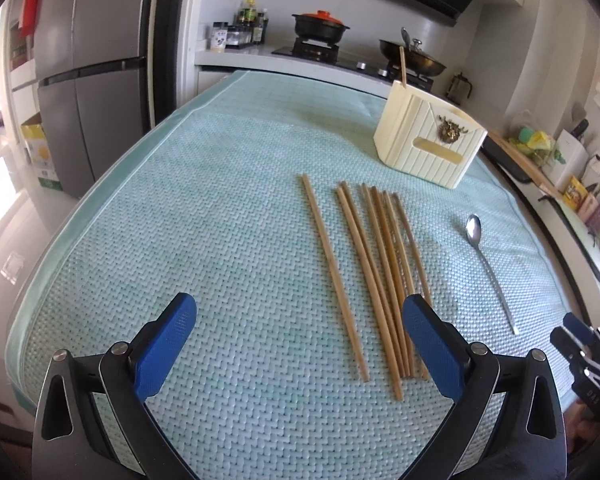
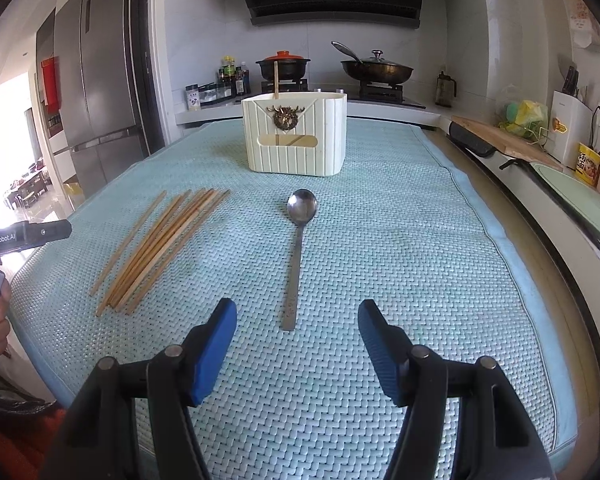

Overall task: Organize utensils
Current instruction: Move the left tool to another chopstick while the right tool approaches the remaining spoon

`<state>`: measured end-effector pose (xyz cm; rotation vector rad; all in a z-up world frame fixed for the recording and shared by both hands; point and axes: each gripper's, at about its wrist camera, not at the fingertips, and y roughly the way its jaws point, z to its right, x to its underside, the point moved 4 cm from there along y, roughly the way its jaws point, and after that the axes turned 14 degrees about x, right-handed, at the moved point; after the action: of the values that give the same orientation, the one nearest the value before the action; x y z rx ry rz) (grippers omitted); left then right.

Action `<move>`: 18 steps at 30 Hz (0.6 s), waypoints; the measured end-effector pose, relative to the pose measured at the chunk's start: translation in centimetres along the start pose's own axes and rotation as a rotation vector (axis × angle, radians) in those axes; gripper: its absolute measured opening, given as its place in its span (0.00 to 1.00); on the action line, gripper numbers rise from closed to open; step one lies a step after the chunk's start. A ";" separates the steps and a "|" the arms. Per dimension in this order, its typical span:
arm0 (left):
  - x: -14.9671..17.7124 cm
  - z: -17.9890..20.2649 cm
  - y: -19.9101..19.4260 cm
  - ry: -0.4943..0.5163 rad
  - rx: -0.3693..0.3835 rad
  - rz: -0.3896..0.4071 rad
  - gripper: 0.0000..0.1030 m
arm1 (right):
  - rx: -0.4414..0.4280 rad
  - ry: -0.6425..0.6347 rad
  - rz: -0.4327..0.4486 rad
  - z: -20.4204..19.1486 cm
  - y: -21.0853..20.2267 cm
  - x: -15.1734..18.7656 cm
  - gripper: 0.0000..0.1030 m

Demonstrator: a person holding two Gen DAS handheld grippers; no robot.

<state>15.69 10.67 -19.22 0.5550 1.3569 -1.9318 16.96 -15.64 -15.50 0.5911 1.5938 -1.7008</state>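
Several wooden chopsticks (image 1: pixel 374 272) lie side by side on the light green mat (image 1: pixel 220 200); they also show at the left of the right wrist view (image 2: pixel 160 244). A metal spoon (image 2: pixel 298 236) lies bowl away from me, also seen in the left wrist view (image 1: pixel 488 264). A cream utensil holder (image 2: pixel 296 134) stands at the back with one chopstick (image 2: pixel 276 76) upright in it; it also shows in the left wrist view (image 1: pixel 428 140). My left gripper (image 1: pixel 300 320) is open and empty, its right finger over the chopsticks' near ends. My right gripper (image 2: pixel 298 320) is open and empty, straddling the spoon handle's end.
A stove with a black pot (image 2: pixel 284 65) and a wok (image 2: pixel 378 70) stands behind the mat. A fridge (image 1: pixel 88 80) is at the left. A counter with a cutting board (image 2: pixel 500 138) and kitchen items runs along the right.
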 end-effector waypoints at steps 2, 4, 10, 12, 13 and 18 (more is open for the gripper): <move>0.0 -0.1 0.3 0.001 -0.001 -0.014 0.99 | -0.003 -0.003 -0.003 -0.1 0.2 0.0 0.63; -0.2 -0.1 0.7 0.006 -0.002 -0.024 0.99 | -0.007 -0.002 -0.020 -0.2 0.5 0.0 0.63; -1.0 -0.2 1.7 0.012 0.003 -0.051 0.99 | -0.039 0.023 -0.095 0.2 2.0 0.0 0.63; -1.3 -0.3 2.2 0.009 0.010 -0.062 0.99 | -0.027 0.028 -0.114 0.3 2.5 -0.2 0.63; -1.4 -0.4 2.5 0.007 0.011 -0.068 0.99 | -0.027 0.032 -0.121 0.3 2.7 -0.3 0.63; -2.6 -1.0 4.1 0.018 -0.023 -0.093 0.99 | -0.039 0.037 -0.144 0.2 4.0 -1.1 0.63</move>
<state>20.42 11.52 -20.36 0.5073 1.4370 -1.9869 20.74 -15.52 -17.24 0.5016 1.7285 -1.7681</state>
